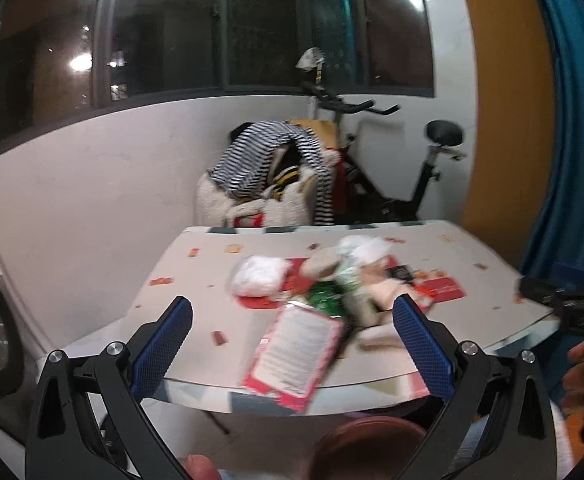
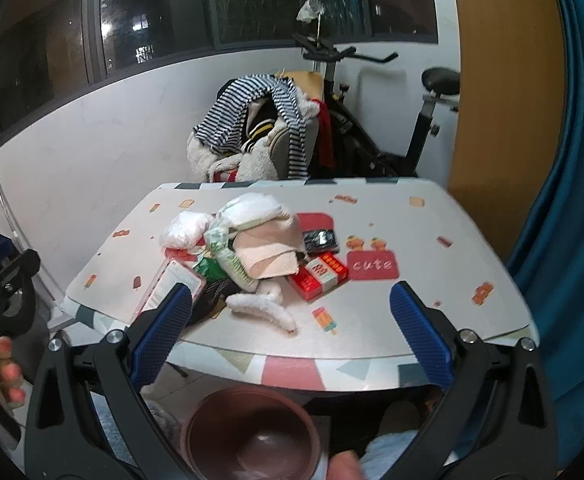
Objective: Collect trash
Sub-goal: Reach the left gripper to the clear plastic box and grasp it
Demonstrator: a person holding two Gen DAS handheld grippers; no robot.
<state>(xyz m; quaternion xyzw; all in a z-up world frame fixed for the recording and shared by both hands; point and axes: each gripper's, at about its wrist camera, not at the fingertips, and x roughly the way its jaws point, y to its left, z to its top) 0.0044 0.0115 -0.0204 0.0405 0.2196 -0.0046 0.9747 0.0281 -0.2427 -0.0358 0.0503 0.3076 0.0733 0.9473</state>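
Both grippers spread wide, empty: left gripper (image 1: 292, 320), right gripper (image 2: 292, 304). Trash pile (image 2: 243, 248) sits mid-table (image 2: 432, 320), toward left edge. Approach low, grab overhanging red packet (image 1: 292, 356) first; brown bin (image 2: 251, 432) below near edge.

Motion blur smears the trash pile (image 1: 332, 280) across the worktop (image 1: 195, 280) in the left wrist view, leaving the print on the red-bordered packet (image 1: 292, 352) unreadable. A brown bowl (image 1: 368, 448) below the worktop is cut off by the bottom edge in that view, and partly hidden behind the gripper frame in the right wrist view. The left hand (image 2: 5, 372) shows only fingertips at the picture's edge. The near blue finger (image 2: 161, 340) covers part of a packet (image 2: 171, 284). A striped garment (image 2: 247, 108) hides whatever it is draped over.
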